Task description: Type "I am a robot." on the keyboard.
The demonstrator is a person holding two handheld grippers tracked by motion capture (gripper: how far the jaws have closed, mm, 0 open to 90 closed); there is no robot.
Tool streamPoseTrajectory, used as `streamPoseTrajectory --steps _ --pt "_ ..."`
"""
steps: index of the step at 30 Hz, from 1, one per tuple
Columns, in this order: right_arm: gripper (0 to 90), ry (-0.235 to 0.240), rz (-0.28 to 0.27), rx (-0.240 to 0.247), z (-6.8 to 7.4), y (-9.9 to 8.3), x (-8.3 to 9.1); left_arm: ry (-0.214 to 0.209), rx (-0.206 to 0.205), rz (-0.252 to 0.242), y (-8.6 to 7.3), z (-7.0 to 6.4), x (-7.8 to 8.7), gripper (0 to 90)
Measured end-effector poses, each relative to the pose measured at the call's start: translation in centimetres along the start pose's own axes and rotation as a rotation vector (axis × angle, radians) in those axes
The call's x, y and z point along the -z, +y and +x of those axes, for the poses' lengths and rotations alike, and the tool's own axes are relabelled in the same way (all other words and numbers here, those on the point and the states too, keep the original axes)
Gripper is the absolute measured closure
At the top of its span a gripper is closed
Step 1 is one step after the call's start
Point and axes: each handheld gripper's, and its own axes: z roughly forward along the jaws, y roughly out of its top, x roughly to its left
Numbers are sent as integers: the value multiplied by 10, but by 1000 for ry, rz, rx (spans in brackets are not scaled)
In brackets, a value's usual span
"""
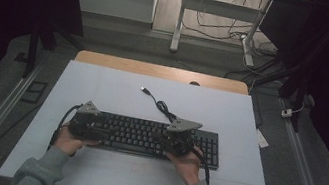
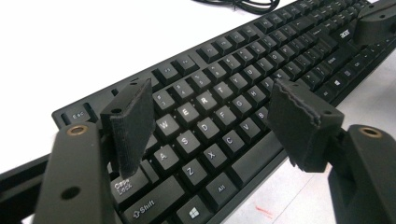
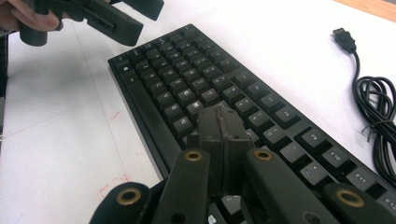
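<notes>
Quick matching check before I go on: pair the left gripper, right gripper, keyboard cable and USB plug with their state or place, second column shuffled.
Things:
1. left gripper
2. right gripper
3. keyboard cable
4. USB plug

States or places:
A. jaws closed together, tips down on the keyboard keys
B. lies loose on the white table top, connected to nothing
C. jaws wide apart above the letter keys
D. bundled in loops beyond the keyboard

Pairs: 1-C, 2-A, 3-D, 4-B

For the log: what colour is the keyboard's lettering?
White on the black keyboard; clearest in the left gripper view.
</notes>
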Motion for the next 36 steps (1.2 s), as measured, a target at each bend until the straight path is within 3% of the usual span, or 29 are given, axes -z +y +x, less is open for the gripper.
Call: streamPoseTrajectory --steps 7,20,36 --pt "895 10 21 8 3 0 -11 8 -23 10 0 -5 -3 313" --pt "895 21 126 44 11 -2 -44 14 -25 24 0 -2 -5 308" --pt "895 2 143 65 12 -2 -54 10 -31 26 -1 -2 -4 306"
